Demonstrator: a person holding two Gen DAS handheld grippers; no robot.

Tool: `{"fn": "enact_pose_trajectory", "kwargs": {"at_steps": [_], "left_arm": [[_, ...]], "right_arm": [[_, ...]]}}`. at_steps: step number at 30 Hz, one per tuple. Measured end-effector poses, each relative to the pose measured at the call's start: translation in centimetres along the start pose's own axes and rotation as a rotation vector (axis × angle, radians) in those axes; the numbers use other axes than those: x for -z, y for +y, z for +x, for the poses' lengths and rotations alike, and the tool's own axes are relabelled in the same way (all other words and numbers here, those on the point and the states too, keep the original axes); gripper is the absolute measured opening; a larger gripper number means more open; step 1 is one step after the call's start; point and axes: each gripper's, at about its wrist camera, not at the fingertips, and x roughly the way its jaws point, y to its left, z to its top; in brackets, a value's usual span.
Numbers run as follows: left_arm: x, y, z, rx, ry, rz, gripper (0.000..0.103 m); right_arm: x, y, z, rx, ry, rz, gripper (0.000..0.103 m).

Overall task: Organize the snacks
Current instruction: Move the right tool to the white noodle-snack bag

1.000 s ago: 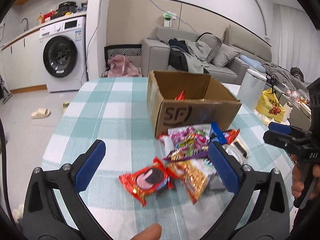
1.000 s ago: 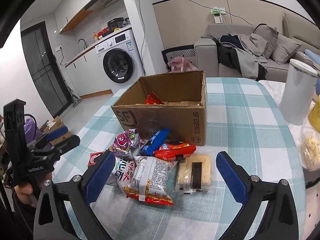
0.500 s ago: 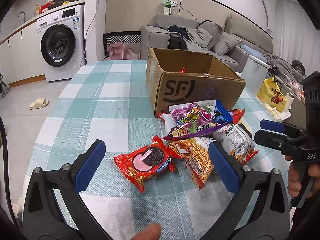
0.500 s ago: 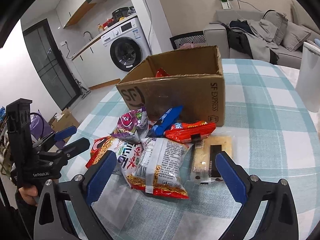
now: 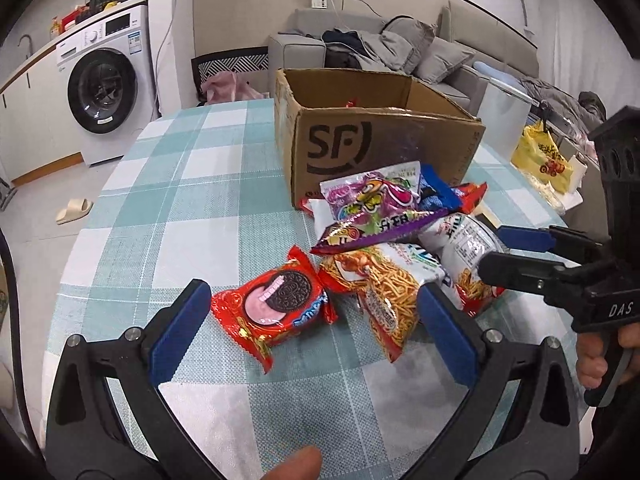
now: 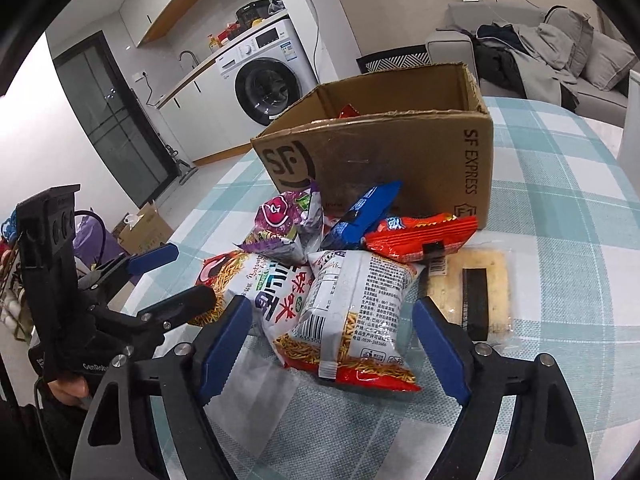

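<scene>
A heap of snack packets lies on the table under a teal-and-white checked cloth [image 5: 192, 208], just in front of the open brown cardboard box printed "SF" [image 5: 360, 148], with the farthest packets touching its near wall; a red wrapper [image 6: 347, 111] shows inside the box; the left gripper [image 5: 314, 334] hangs low over the near left of the heap with its blue-padded fingers wide apart, the red cookie packet with a dark sandwich biscuit on it [image 5: 276, 304] lying flat on the cloth between them and untouched by either pad; the right gripper [image 6: 332, 344] is over the near right of the heap, its jaws having just been closing yet still apart, the white-and-red crinkly noodle-snack bag [image 6: 352, 320] between them with a gap on both sides; beyond it lie a purple foil packet [image 6: 280, 224], a blue wrapper [image 6: 360, 216] leaning on the box, a red-orange packet [image 6: 420, 236] and a clear-wrapped pale cracker pack with a black band [image 6: 472, 292] at the right; a white washing machine [image 5: 108, 80] and a grey sofa [image 5: 440, 52] stand far behind.
</scene>
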Motion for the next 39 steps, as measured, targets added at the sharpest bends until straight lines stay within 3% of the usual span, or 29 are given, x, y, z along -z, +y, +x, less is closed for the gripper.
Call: {"fn": "enact_pose_trajectory", "kwargs": {"at_steps": [9,21,27,39], "left_arm": [[0.7,-0.5,1.4,0.007,0.055,0.042,0.102],[0.7,1.7,2.0,-0.023,0.082,0.034,0.102],[0.6,1.8,2.0,0.018,0.084,0.015,0.102],[0.5,1.0,1.4,0.098,0.078,-0.012,0.102]], "right_arm": [[0.2,-1.1,1.0,-0.062,0.026,0.073,0.077],[0.5,-1.6,1.5,-0.059,0.037,0.101,0.070],[0.7,-2.1,1.8,-0.062,0.046,0.126,0.058],[0.3,-1.4,-0.6,-0.085,-0.021,0.084,0.041]]}}
